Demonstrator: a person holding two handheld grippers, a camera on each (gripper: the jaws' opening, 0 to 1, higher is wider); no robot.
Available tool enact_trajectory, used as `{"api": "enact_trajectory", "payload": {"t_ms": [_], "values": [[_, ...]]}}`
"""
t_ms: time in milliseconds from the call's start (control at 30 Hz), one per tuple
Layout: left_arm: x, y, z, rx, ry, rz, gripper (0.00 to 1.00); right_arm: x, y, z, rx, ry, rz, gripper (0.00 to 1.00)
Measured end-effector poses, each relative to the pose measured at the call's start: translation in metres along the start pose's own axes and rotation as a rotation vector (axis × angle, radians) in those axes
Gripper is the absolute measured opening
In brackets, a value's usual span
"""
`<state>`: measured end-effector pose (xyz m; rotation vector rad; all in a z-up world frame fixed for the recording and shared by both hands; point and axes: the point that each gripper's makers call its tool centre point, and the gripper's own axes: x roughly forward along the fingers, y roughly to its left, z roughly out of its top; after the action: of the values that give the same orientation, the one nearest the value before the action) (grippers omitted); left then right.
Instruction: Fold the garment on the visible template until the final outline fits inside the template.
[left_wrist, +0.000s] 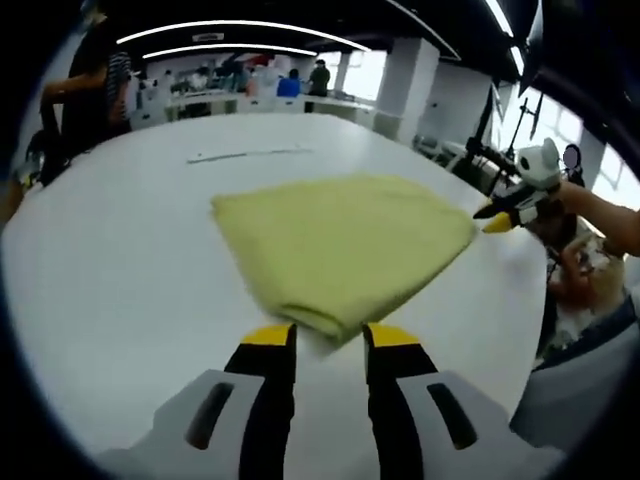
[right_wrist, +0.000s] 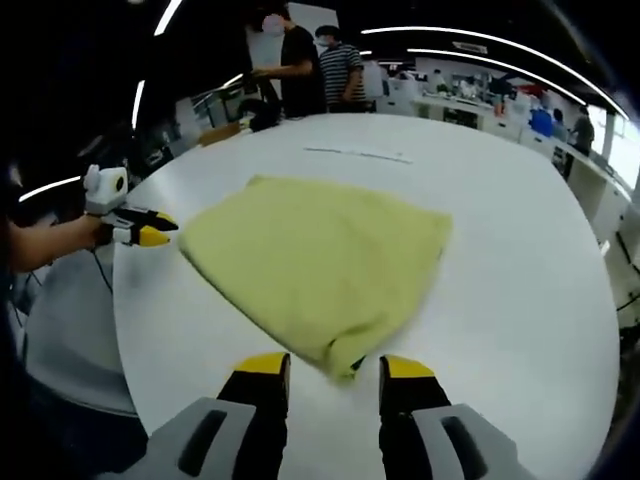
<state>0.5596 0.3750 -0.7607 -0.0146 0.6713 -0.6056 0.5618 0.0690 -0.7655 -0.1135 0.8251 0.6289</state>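
The fingers of both the left gripper and the right gripper are open and hold nothing, so the yellow garment, lying just ahead of them on the white counter, may bunch up if they push its folded edge.

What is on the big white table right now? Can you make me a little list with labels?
garment: yellow-green cloth, folded, lying flat
table: white and round
left gripper: jaws apart, a folded corner of the cloth between the tips
right gripper: jaws apart, a near corner of the cloth between the tips
template: no clear outline to see; only a faint thin line beyond the cloth
people: some standing at the far side
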Motion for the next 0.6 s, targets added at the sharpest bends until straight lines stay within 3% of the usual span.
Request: {"api": "enact_trajectory", "payload": {"t_ms": [133, 400, 600], "values": [[0.0042, -0.0042, -0.0020, -0.018, -0.007, -0.001, 0.15, 0.0018, -0.0010, -0.0001, 0.007, -0.017, -0.020, 0.15], [0.0071, -0.0048, -0.0010, -0.039, -0.026, 0.012, 0.06, 0.0045, -0.0049, -0.0047, 0.017, -0.026, -0.067, 0.03], [0.0065, -0.0016, -0.0054, -0.034, -0.019, 0.024, 0.06, 0.0060, -0.0045, -0.0066, 0.038, -0.038, -0.077, 0.02]]}}
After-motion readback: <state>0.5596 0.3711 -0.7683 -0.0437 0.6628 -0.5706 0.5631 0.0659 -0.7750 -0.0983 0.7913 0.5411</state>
